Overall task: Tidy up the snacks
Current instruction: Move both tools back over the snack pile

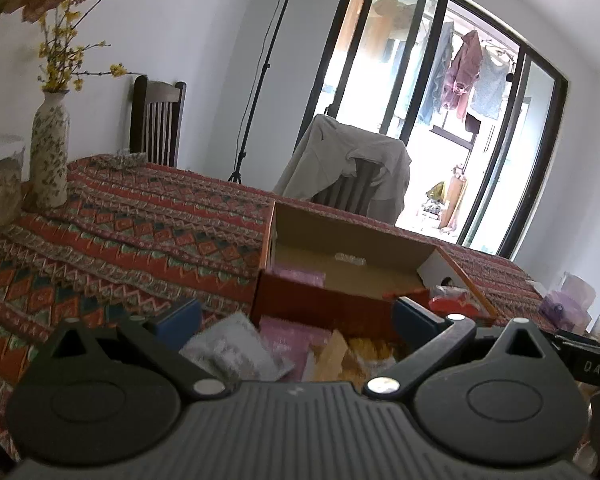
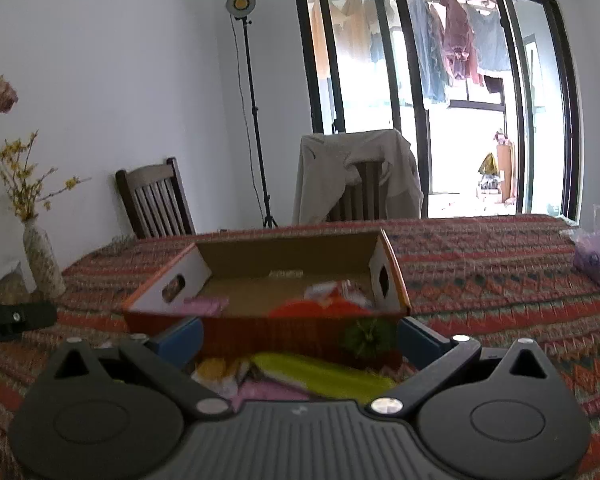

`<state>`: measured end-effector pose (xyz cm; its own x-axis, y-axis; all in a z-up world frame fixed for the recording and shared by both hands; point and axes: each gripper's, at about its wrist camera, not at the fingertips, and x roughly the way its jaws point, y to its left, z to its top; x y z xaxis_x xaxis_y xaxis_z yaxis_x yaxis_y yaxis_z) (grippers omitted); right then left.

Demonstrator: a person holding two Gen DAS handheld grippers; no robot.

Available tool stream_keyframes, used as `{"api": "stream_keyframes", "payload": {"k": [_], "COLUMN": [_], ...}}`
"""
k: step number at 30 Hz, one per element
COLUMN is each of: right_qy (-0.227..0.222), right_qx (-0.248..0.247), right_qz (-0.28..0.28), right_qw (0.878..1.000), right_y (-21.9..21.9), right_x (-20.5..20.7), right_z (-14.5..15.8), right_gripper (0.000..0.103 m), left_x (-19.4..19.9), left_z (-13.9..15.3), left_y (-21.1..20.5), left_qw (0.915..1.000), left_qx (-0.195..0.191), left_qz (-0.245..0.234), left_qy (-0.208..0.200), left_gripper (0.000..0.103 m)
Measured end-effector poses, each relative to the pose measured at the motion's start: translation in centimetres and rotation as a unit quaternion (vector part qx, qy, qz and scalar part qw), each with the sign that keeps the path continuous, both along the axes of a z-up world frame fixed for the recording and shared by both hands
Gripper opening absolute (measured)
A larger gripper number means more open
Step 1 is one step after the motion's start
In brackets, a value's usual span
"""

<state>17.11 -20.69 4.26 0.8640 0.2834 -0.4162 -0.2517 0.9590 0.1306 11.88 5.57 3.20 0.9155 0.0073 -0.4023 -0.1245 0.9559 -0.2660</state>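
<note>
Just ahead of the right claw (image 2: 300, 336), the cardboard box (image 2: 284, 252) is sitting on the worktop (image 2: 500, 272), already holding snacks. Both claws, left claw (image 1: 296, 316) included, are hovering spread apart, empty, over loose packets (image 2: 320, 376); next, closing on one.

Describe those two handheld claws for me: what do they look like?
Both match. The left claw and right claw each have a black ribbed plastic body, two round black housings, silver pivot screws, angled black link arms and blue fingertip pads. White letters "DAS" mark the black part at the left view's right edge.

An open orange cardboard box (image 2: 260, 332) holds pink (image 2: 206, 305) and orange snack packets (image 2: 316, 307).
</note>
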Motion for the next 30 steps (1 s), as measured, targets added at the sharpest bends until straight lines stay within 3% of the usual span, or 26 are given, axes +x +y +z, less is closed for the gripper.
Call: {"api": "stream_keyframes", "payload": {"k": [20, 30], "right_qy": [0.050, 0.093], "right_qx": [-0.034, -0.048], "right_qz": [-0.001, -0.006], "right_qw": [0.998, 0.994], "right_y": [-2.6, -2.3], "right_x": [-7.5, -8.3], "right_z": [-5.5, -8.0], "right_gripper": [0.103, 0.103], "left_x": [-5.3, -5.7], "left_z": [-5.5, -6.6], "left_y": [-0.1, -0.8], "left_qw": [0.9988, 0.9979], "left_qx": [-0.012, -0.009], "left_qz": [-0.014, -0.023], "left_qy": [0.045, 0.059], "left_gripper": [0.103, 0.103]}}
